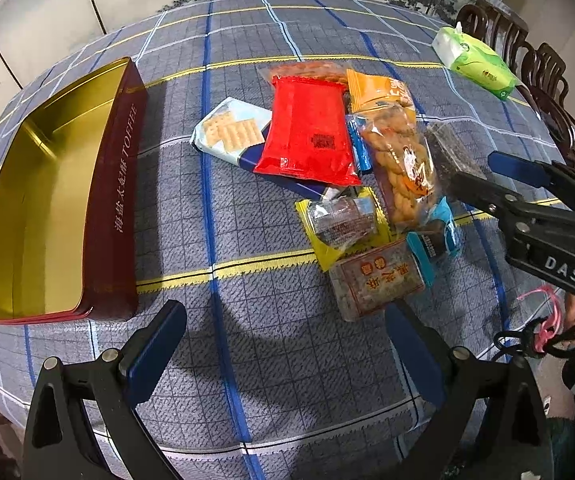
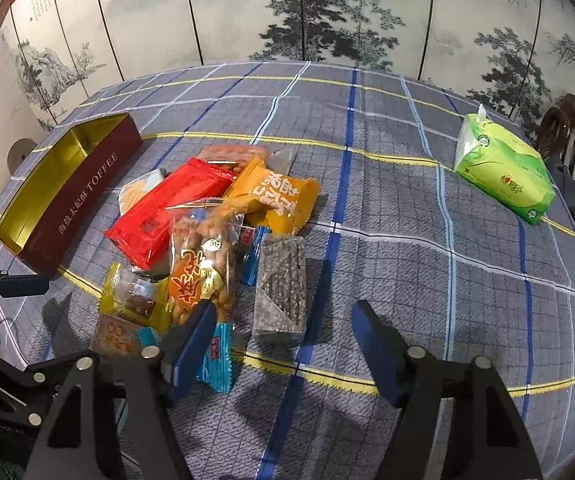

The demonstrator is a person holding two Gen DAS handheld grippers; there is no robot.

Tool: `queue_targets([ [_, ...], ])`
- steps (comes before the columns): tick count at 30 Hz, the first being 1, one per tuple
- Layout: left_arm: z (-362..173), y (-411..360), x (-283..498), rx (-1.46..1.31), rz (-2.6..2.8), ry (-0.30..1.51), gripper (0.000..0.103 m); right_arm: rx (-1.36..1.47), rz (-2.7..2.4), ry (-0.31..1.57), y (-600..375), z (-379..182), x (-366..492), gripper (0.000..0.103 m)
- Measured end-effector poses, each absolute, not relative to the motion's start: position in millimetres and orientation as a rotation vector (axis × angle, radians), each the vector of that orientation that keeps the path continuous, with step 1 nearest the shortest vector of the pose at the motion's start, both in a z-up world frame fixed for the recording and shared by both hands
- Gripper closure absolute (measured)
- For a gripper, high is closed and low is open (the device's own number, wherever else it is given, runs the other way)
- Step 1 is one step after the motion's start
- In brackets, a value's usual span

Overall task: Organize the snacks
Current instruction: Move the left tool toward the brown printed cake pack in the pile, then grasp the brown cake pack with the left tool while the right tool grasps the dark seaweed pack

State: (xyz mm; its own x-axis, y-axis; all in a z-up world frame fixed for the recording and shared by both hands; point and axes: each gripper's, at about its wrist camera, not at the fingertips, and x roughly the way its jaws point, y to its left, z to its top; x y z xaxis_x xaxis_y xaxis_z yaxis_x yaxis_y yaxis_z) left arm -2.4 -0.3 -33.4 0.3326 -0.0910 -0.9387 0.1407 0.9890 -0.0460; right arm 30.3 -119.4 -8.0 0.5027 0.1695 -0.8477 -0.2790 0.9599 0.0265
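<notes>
Near table's right edge: right gripper (image 2: 279, 344) half-open, empty, straddling dark sesame bar (image 2: 280, 288). Left gripper (image 1: 283, 344) wide, empty. Next: clamp bar, carry to toffee tin (image 1: 111, 208).

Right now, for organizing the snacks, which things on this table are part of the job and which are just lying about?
Part of the job:
- toffee tin, open
- snack pile: red packet, cracker pack, twisted-dough bag, orange packet, dark sesame bar

Lying about:
- green tissue pack
- wooden chairs
- painted screen
</notes>
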Motion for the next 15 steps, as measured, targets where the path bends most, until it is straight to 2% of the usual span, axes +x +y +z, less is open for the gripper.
queue_targets([
  [3,-33.4,0.5,-2.2,0.039,-0.153,1.224,0.005,-0.120,0.271,1.013,-120.1,-10.8,33.8,0.036],
  [7,-33.9,0.2,-1.6,0.031,-0.163,1.231,0.005,-0.100,0.296,1.040,-121.8,-16.5,39.4,0.052],
  [11,-33.4,-5.0,-1.7,0.034,-0.192,1.234,0.007,-0.096,0.304,1.039,-122.4,-19.3,44.0,0.053],
  [15,-34.1,-9.9,-1.9,0.029,-0.215,1.243,0.010,-0.087,0.317,1.043,-120.8,-22.9,52.4,0.062],
])
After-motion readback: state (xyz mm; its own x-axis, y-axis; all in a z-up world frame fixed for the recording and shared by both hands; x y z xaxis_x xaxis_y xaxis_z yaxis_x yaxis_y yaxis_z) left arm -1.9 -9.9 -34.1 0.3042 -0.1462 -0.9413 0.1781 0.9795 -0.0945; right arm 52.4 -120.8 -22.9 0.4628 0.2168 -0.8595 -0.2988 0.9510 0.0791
